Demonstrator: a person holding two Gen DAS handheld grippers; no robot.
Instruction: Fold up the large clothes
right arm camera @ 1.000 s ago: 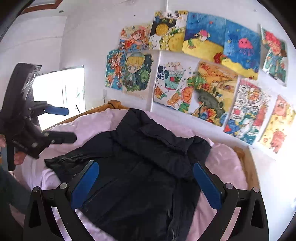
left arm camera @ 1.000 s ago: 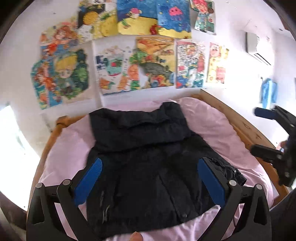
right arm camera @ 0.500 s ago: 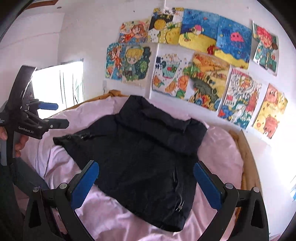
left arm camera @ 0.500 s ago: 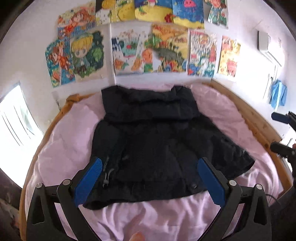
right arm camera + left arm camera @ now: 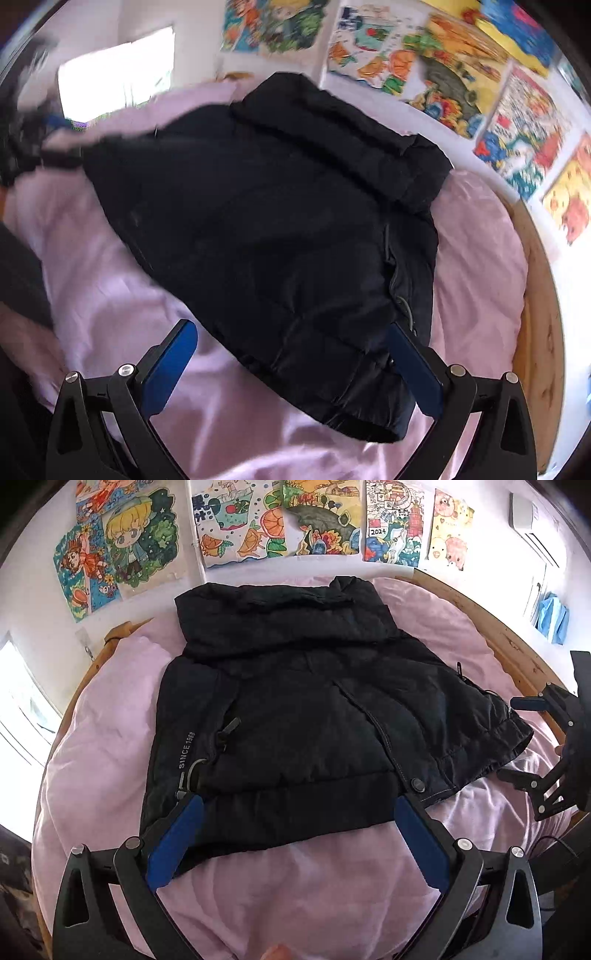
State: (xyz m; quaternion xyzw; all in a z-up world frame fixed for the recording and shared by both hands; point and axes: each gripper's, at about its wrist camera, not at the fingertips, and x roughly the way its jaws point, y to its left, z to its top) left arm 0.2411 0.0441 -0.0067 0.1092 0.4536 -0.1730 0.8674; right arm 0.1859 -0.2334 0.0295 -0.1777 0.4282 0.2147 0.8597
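Black padded jacket [image 5: 295, 709] lies spread on the pink bedsheet [image 5: 110, 746] of our wooden-framed bed [image 5: 513, 653], its collar end toward the wall and its hem toward us. White lettering reading "SINCE 1968" [image 5: 187, 749] runs down a panel on the garment's left side, next to a zipper pull [image 5: 229, 727]. A snap button [image 5: 417, 784] sits near the hem on the right.

Our left gripper [image 5: 295, 830] hovers just over the hem with its 2 blue-padded fingers [image 5: 173, 845] spread wide and nothing between them. Our right gripper [image 5: 291, 362] is likewise released, fingers wide apart above the near corner of the jacket; from the left wrist view we also see it at the right edge, beside the jacket's right-hand corner, with no cloth in it.

The right wrist view is smeared by motion, so what looks like the other gripper at its upper left is probably that, though we cannot be sure. Colourful children's drawings [image 5: 280, 520] cover the wall behind the bed, and a bright window [image 5: 122, 85] stands to the left.
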